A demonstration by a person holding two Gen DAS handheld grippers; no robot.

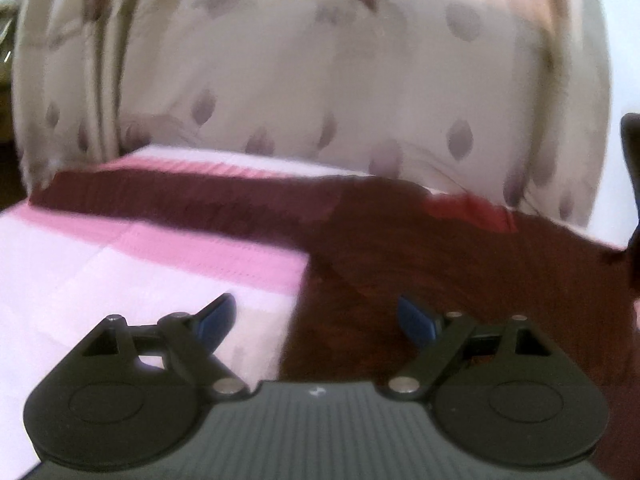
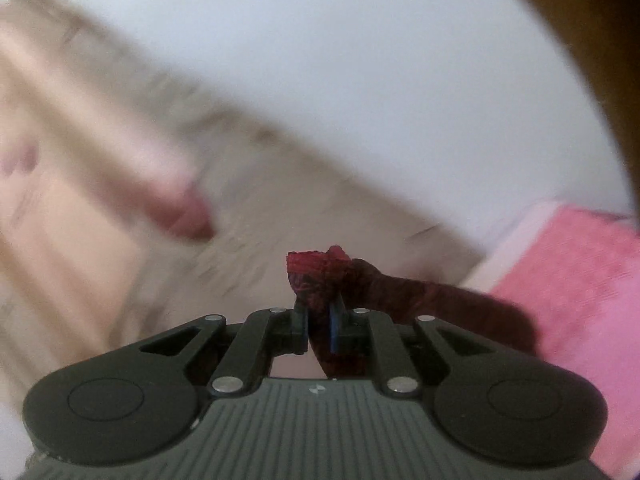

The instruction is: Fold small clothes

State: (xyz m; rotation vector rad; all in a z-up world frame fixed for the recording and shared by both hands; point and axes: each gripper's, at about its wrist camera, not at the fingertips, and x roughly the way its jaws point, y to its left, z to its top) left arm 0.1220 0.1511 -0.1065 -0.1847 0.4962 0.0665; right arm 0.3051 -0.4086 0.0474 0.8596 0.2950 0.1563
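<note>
A dark maroon garment [image 1: 420,248] lies spread over a pink and white striped cloth [image 1: 120,264], with a brighter red part [image 1: 468,208] at its far edge. My left gripper [image 1: 316,316] is open and empty, low over the garment's near left edge. My right gripper [image 2: 319,320] is shut on a bunched edge of the maroon garment [image 2: 316,276], held up off the surface; the fabric trails away to the right [image 2: 460,304]. The right wrist view is blurred by motion.
A cream curtain with grey leaf spots [image 1: 320,80] hangs right behind the surface. A white wall [image 2: 360,60] and a pink towel-like cloth [image 2: 580,300] show in the right wrist view. A dark object [image 1: 632,148] sits at the far right edge.
</note>
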